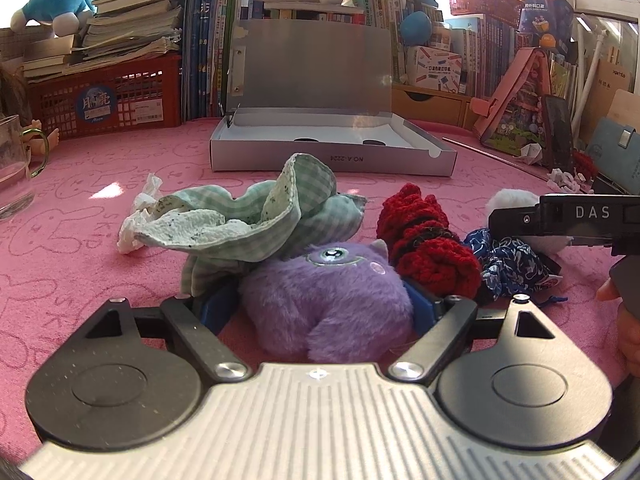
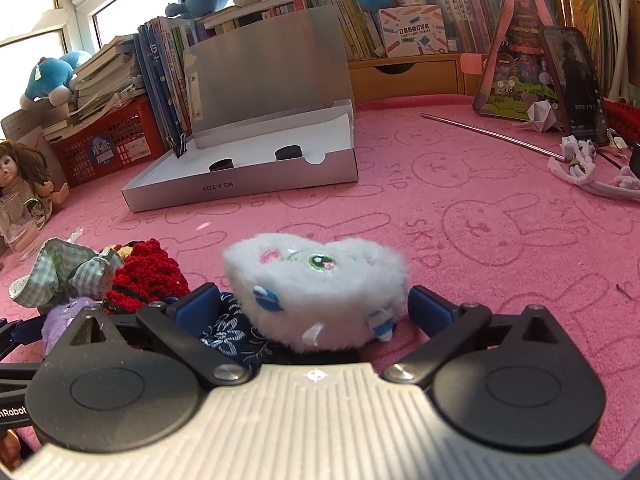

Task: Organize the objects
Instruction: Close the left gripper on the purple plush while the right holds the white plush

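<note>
Your left gripper [image 1: 320,300] sits low on the pink bunny-print tablecloth [image 1: 80,240], jaws spread wide around the fuzzy purple one-eyed plush toy [image 1: 324,300]; blue pads flank it, but firm contact can't be told. A green checked cloth [image 1: 256,216] is draped on the plush's far-left side, with a red knitted yarn piece [image 1: 428,244] and a navy floral fabric bundle [image 1: 512,264] to its right. Your right gripper [image 2: 316,308] is also wide, straddling the fluffy white plush with a green eye [image 2: 316,284]; grip can't be told. The open grey cardboard box [image 2: 240,188] lies further back, lid up, well apart from both.
</note>
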Available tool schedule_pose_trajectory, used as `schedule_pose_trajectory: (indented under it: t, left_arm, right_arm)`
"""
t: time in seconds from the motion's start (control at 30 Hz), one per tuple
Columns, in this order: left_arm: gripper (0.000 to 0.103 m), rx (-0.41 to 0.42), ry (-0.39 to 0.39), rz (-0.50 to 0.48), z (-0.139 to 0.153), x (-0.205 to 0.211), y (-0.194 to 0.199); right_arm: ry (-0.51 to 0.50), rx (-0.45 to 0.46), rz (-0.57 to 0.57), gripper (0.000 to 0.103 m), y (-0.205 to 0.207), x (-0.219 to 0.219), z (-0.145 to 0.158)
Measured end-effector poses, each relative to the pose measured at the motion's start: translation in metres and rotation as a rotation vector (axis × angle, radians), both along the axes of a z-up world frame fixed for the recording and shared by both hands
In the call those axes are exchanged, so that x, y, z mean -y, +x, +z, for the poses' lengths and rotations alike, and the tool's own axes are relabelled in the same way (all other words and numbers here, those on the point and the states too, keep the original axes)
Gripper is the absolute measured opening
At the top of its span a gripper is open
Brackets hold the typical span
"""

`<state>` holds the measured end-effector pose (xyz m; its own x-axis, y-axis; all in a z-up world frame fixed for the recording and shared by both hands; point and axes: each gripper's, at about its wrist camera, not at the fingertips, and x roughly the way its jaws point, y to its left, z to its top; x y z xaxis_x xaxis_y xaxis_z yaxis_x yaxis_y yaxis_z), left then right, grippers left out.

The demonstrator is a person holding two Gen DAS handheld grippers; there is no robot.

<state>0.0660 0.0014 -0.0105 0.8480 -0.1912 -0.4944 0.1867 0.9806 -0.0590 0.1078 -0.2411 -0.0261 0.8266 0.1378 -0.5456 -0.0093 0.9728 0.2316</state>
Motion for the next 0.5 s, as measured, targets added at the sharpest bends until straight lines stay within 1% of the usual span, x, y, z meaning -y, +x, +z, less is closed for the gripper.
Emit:
schedule_pose_trajectory:
  t: [0.07, 0.13, 0.27, 0.37, 0.5]
  left_arm:
    - [0.083, 0.002, -0.004, -0.001, 0.001, 0.000, 0.000]
    - [0.081, 0.004, -0.007, -0.001, 0.002, 0.000, 0.000]
    - [0.080, 0.017, -0.018, 0.002, 0.007, -0.002, -0.002]
    - [0.080, 0.034, -0.025, 0.006, 0.013, -0.003, -0.003]
    - [0.080, 0.056, -0.028, 0.007, 0.022, -0.004, -0.002]
  right_arm:
    - [0.026, -0.008, -0.003, 0.103, 0.003, 0.003, 0.001]
    - [0.046, -0.035, 0.014, 0.099, 0.007, 0.004, 0.001]
    - [0.052, -0.031, 0.014, 0.087, 0.007, 0.004, 0.003]
    - [0.054, -0.017, 0.012, 0.085, 0.005, 0.004, 0.006]
    - [0.026, 0.013, 0.015, 0.084, 0.003, 0.001, 0.013]
